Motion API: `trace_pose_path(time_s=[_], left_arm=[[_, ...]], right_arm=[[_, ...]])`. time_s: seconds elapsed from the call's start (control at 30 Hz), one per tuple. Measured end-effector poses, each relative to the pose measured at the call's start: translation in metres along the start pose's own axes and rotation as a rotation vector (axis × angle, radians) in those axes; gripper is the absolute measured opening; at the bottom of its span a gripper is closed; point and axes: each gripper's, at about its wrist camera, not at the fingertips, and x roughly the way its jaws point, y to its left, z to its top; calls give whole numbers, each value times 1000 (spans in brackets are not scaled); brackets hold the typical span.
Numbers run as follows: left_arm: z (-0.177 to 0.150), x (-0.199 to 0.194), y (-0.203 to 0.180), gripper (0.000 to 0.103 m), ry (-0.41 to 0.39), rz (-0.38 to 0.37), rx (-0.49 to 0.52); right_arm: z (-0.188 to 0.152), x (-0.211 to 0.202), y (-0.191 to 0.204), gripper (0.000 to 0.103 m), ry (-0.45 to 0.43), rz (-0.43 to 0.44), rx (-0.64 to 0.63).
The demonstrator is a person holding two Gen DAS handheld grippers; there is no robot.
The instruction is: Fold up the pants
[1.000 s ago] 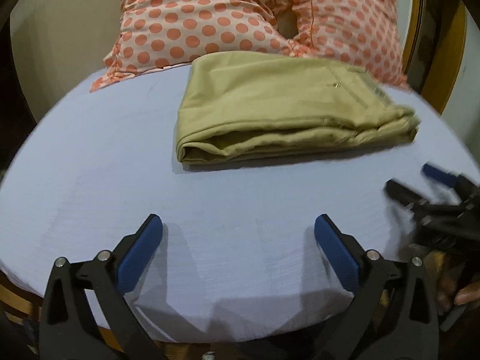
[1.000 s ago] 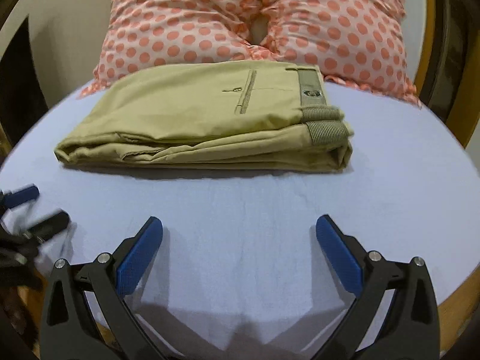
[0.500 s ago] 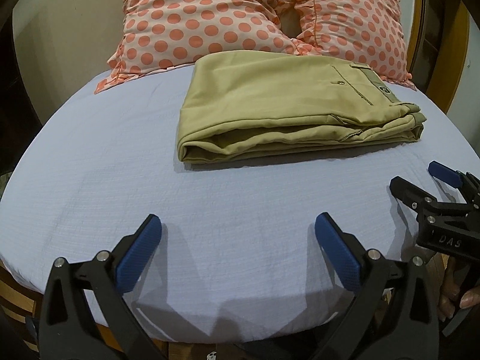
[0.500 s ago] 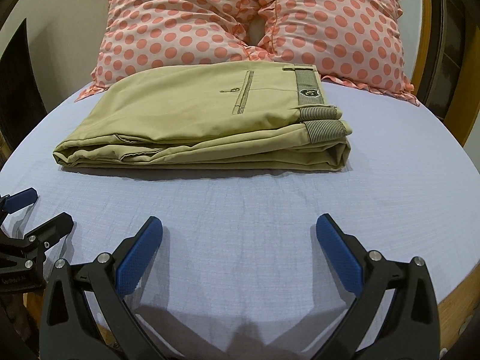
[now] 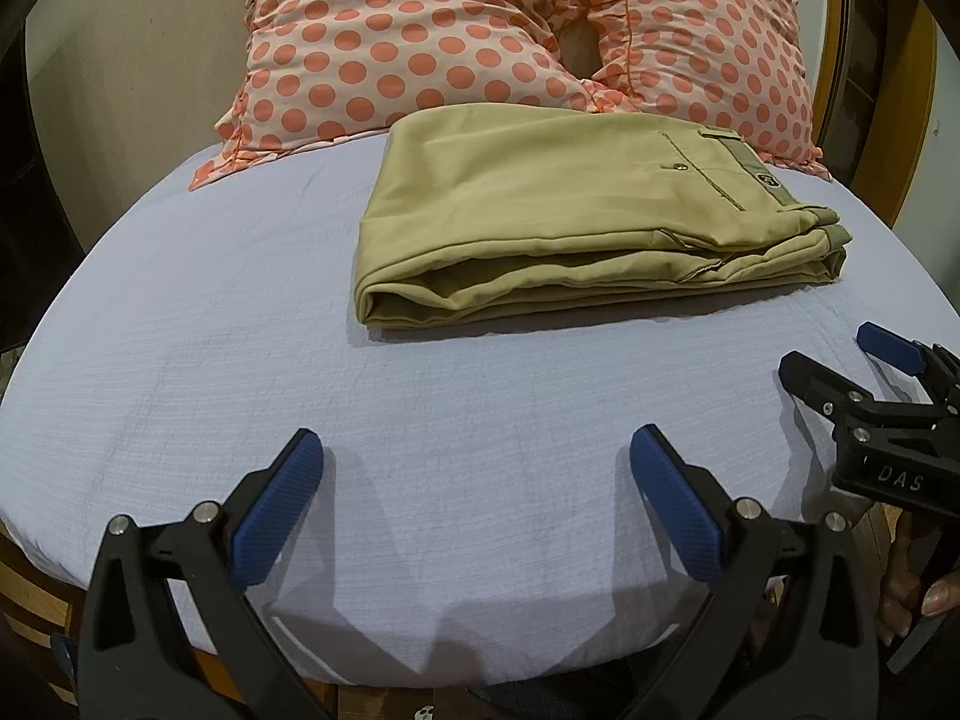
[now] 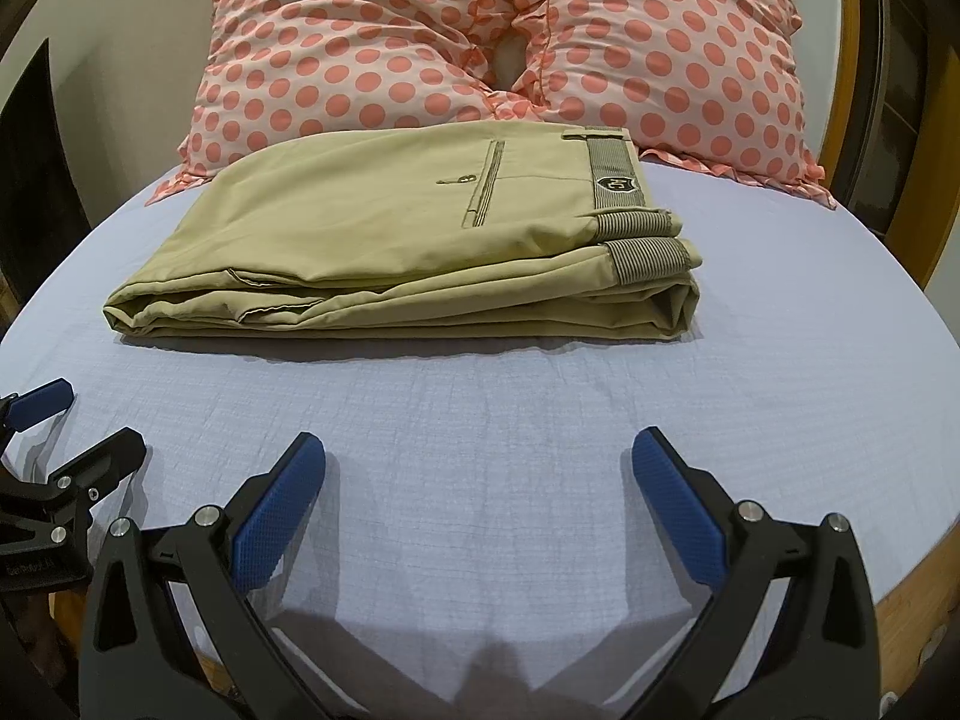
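Observation:
Khaki pants (image 5: 558, 222) lie folded in a flat stack on the light blue bed sheet (image 5: 240, 312), waistband at the right. They also show in the right wrist view (image 6: 408, 246). My left gripper (image 5: 477, 462) is open and empty, held over the near part of the bed, well short of the pants. My right gripper (image 6: 479, 468) is open and empty too, beside the left one and also short of the pants. It shows at the right edge of the left wrist view (image 5: 840, 360). The left gripper shows at the left edge of the right wrist view (image 6: 72, 426).
Two pillows with orange dots (image 5: 420, 36) (image 6: 660, 48) lean at the head of the bed behind the pants. A wooden bed frame (image 5: 888, 90) runs along the right. The sheet's near edge (image 6: 900, 546) drops off close to the grippers.
Both grippers have drifted slightly and steadied; the pants have not moved and both grippers stay open.

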Motion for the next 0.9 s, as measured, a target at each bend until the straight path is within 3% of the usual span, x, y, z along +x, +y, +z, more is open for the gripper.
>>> trace_pose_path(time_s=[0.9], left_arm=[[2, 1, 0, 101, 18, 1, -6]], right_arm=[[0, 0, 0, 102, 0, 3, -2]])
